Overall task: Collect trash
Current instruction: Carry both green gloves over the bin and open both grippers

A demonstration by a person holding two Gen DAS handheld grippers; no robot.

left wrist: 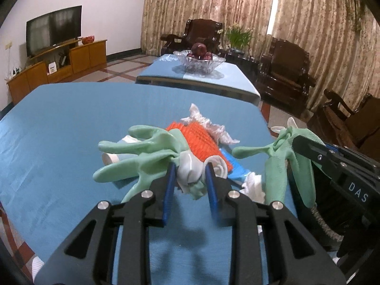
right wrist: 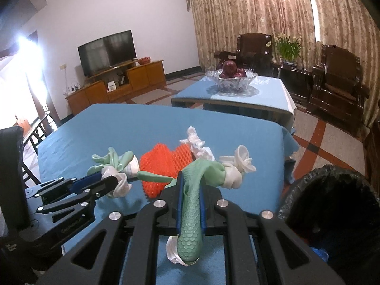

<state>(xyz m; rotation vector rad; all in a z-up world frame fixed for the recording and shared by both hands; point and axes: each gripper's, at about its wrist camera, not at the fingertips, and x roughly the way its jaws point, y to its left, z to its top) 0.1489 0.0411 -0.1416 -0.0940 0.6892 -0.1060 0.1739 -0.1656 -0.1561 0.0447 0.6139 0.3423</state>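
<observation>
L gripper [left wrist: 190,173] clamps a green glove [left wrist: 142,152]; R gripper [right wrist: 190,190] grips 2nd green glove [right wrist: 190,213], both above blue table [left wrist: 59,123].

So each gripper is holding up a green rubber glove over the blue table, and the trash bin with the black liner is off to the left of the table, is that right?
Not quite. The trash bin with the black liner stands at the right of the blue table, as the right wrist view shows. The rest holds: the left gripper and right gripper each hold a green rubber glove.
</observation>
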